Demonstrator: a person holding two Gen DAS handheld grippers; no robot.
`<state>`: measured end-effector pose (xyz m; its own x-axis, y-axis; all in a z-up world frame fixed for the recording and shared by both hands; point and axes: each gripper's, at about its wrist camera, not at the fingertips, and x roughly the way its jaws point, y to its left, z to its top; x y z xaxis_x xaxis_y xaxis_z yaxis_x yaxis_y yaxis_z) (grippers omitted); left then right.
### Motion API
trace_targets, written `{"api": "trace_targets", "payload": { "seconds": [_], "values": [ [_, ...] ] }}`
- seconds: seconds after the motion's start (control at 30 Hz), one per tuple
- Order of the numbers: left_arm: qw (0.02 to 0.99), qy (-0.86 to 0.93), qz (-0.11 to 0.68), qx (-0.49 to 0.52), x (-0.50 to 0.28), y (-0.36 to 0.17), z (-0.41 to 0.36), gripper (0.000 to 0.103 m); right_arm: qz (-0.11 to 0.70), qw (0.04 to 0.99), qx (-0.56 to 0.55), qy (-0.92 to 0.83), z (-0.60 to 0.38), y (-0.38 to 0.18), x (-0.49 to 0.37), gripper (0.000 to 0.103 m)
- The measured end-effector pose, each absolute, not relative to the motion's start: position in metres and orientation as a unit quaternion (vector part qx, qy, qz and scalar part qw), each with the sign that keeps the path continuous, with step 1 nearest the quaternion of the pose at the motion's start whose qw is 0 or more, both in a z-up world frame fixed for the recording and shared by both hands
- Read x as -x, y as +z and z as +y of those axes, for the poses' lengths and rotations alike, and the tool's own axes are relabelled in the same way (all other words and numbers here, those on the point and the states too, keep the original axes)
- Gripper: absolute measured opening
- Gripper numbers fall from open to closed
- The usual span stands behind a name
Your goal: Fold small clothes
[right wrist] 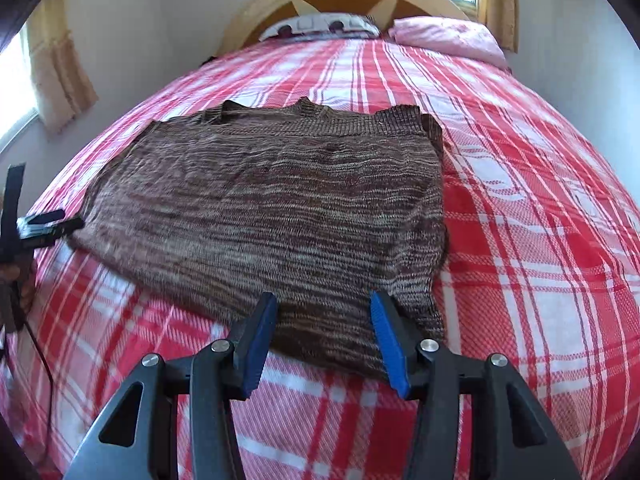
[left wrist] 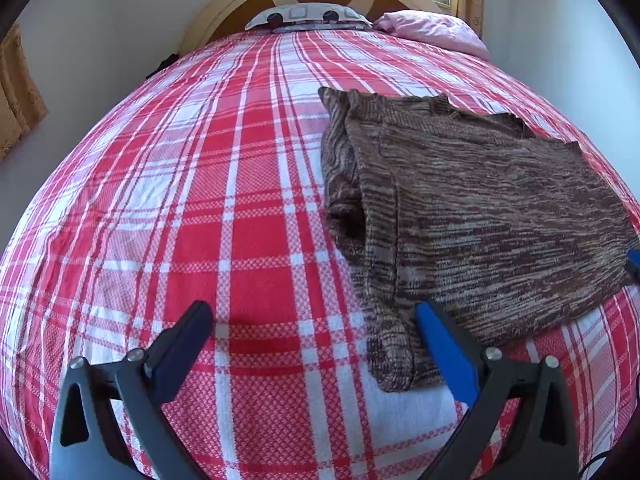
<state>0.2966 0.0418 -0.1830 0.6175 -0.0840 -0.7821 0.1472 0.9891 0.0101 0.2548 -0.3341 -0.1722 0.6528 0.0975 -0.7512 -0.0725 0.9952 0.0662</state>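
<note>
A brown and cream knitted sweater (left wrist: 480,208) lies flat on the red and white checked bedspread (left wrist: 200,200), its collar toward the headboard. One sleeve is folded along its left side. My left gripper (left wrist: 314,312) stands wide open at the sweater's near left corner. The blue right finger (left wrist: 440,344) is over the knit, and the sleeve end lies just inside it. In the right wrist view the sweater (right wrist: 280,208) fills the middle. My right gripper (right wrist: 323,300) is half open over its near hem, pads apart from the cloth. The left gripper (right wrist: 40,224) shows at the sweater's left edge.
A patterned pillow (left wrist: 308,16) and a pink pillow (left wrist: 436,30) lie against the curved wooden headboard (left wrist: 224,8). Yellow curtains (right wrist: 60,76) hang by the windows. A black cable (right wrist: 40,352) trails from the left gripper. Bare bedspread (right wrist: 540,200) lies right of the sweater.
</note>
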Motion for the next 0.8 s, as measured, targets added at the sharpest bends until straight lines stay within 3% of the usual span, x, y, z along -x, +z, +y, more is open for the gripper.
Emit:
{"api": "trace_targets", "payload": {
  "seconds": [0.47,0.8],
  "values": [
    [0.893,-0.077,0.442,-0.022,-0.289,-0.185,0.049,0.103,0.43,0.903,0.007,-0.002,-0.321,-0.171,-0.252,0.051],
    [0.896,-0.082,0.435,-0.012,-0.284,-0.184,0.054,0.103,0.39,0.92,0.007,-0.019,-0.301,-0.148,-0.236,0.052]
  ]
}}
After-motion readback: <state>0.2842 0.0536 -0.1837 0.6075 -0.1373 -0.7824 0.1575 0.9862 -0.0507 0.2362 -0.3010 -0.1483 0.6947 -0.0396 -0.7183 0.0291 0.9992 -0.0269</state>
